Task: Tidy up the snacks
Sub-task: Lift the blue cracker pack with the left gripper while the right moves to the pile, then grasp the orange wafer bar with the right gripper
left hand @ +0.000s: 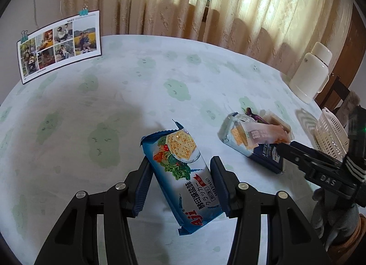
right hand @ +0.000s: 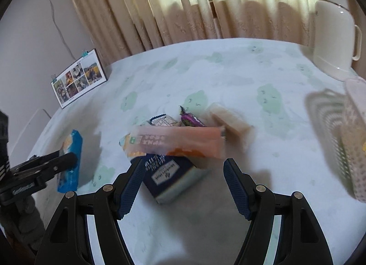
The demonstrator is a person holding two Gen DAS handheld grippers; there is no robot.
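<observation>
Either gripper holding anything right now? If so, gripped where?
Left gripper holds the blue cracker pack, clamped across its long sides near mid-length. Right gripper is open, holding nothing.

Beyond the fingers, a table under a pale cloth (left hand: 128, 86) with green patches meets sunlit beige curtains (left hand: 228, 1); far left, seemingly against a plain wall (right hand: 25, 43), stands a photo collage (left hand: 60, 45).

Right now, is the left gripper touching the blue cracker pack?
Touching. The left wrist view shows the left gripper with both pads pressed against the blue cracker pack.
</observation>
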